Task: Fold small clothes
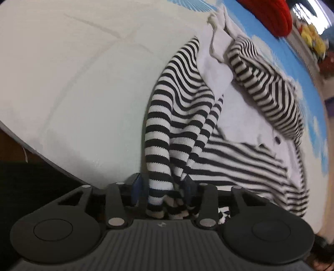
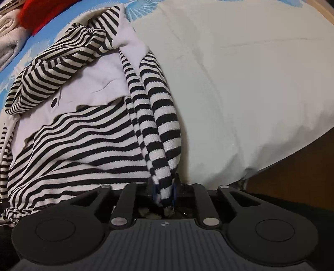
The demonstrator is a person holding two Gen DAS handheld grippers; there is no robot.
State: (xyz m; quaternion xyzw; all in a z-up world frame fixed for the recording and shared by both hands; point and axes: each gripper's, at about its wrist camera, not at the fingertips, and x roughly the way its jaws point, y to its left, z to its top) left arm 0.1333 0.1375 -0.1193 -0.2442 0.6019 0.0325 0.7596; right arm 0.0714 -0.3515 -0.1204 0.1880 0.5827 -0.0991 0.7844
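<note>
A small black-and-white striped garment [image 1: 181, 100] with a white panel lies on a white sheet. My left gripper [image 1: 163, 185] is shut on a bunched striped edge of it, pulled taut toward the camera. In the right wrist view the same striped garment [image 2: 83, 133] lies spread to the left. My right gripper [image 2: 163, 190] is shut on another bunched striped edge, also pulled taut. A dark button [image 2: 53, 102] shows on the white panel.
The white sheet [image 1: 83, 83] covers a bed with a blue patterned cover [image 1: 277, 50] behind. A red cloth [image 1: 269, 14] and yellow toys [image 1: 313, 39] lie at the back. The bed edge [image 2: 292, 158] drops to a brown floor.
</note>
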